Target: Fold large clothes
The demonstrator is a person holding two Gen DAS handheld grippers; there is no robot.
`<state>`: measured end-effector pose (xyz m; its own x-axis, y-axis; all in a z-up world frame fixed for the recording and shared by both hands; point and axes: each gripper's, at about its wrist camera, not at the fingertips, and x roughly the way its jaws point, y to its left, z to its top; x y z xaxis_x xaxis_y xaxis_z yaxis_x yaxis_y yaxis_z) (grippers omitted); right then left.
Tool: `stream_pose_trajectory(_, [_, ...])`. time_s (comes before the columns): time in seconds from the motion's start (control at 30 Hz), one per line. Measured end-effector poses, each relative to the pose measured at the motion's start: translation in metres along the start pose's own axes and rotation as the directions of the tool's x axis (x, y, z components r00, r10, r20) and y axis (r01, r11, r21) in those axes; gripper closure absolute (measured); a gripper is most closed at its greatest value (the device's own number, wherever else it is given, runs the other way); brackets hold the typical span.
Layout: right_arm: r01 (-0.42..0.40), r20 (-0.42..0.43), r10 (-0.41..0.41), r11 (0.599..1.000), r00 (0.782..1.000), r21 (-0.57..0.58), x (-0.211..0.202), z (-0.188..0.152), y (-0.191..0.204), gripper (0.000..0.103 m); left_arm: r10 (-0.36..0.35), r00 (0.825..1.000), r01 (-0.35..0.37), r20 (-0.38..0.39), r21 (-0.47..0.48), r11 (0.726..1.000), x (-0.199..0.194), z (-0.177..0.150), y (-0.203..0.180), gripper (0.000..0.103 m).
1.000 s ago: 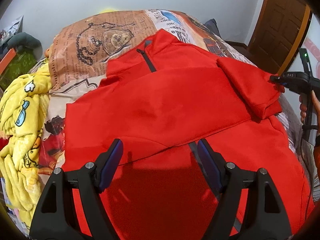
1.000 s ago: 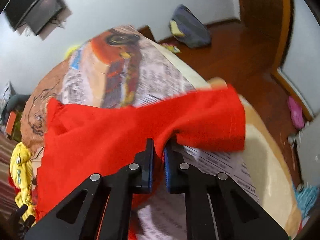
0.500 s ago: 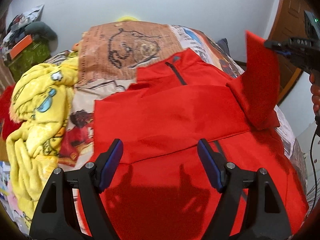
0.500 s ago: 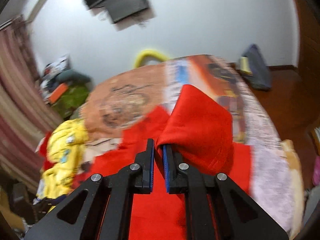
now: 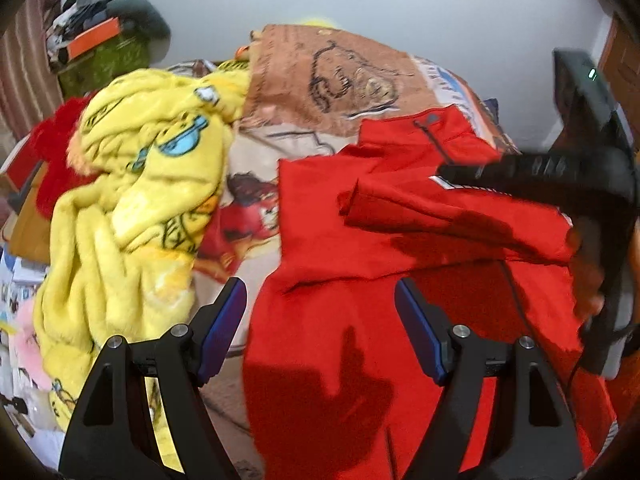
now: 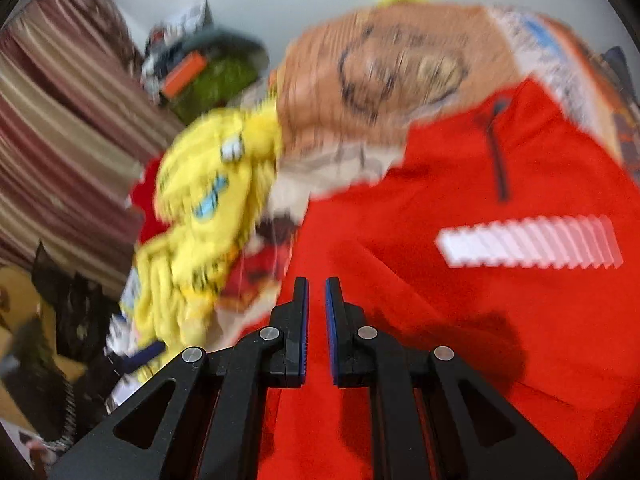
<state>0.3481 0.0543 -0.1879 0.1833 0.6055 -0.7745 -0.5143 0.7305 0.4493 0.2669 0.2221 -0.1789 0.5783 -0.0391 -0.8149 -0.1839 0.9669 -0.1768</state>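
The red zip-neck jacket [image 5: 400, 280] is spread on the printed bedspread [image 5: 340, 76]; its sleeve [image 5: 452, 216] is carried across the chest by the narrowly closed right gripper [image 6: 316, 300], apparently pinching it, while the left gripper [image 5: 320, 316] is held wide, empty.

Left tool [image 5: 320, 312]: black triangular arms, silver screws, blue pads; right tool [image 6: 316, 312] built alike.

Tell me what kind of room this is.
Most likely a bedroom: a bed under a cartoon-print bedspread fills the view, a red zip-neck top is spread on it beside a yellow plush blanket, and striped curtains hang on one side.
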Motion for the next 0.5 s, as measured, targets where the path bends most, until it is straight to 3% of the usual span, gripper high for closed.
stream_pose_trajectory(0.1, [0.022,-0.049,-0.023,0.999,0.999,-0.023,0.012,-0.011,0.001,0.096,-0.015,1.000,0.014,-0.019,-0.017,1.000,0.005,-0.004,0.007,0.027])
stream_pose_trajectory(0.3, [0.115,-0.022,-0.117,0.991,0.993,-0.074,-0.018,-0.012,-0.013,0.092,-0.089,0.995,0.087,-0.044,-0.063,0.994,0.020,0.005,0.003,0.027])
stream_pose_trajectory(0.4, [0.181,0.010,-0.181,0.980,0.983,-0.082,-0.042,-0.008,-0.028,0.062,-0.174,0.983,0.167,-0.059,-0.117,0.979,0.032,0.015,-0.004,0.027])
stream_pose_trajectory(0.43, [0.209,0.032,-0.207,0.974,0.978,-0.082,-0.051,-0.008,-0.034,0.045,-0.206,0.976,0.195,-0.066,-0.140,0.971,0.036,0.019,-0.006,0.027])
stream_pose_trajectory(0.47, [0.244,0.059,-0.240,0.966,0.969,-0.082,-0.062,-0.010,-0.042,0.037,-0.245,0.967,0.230,-0.074,-0.172,0.958,0.043,0.022,-0.007,0.027])
stream_pose_trajectory(0.5, [0.285,0.087,-0.278,0.955,0.957,-0.085,-0.072,-0.011,-0.049,0.036,-0.281,0.956,0.260,-0.080,-0.206,0.943,0.050,0.026,-0.008,0.027])
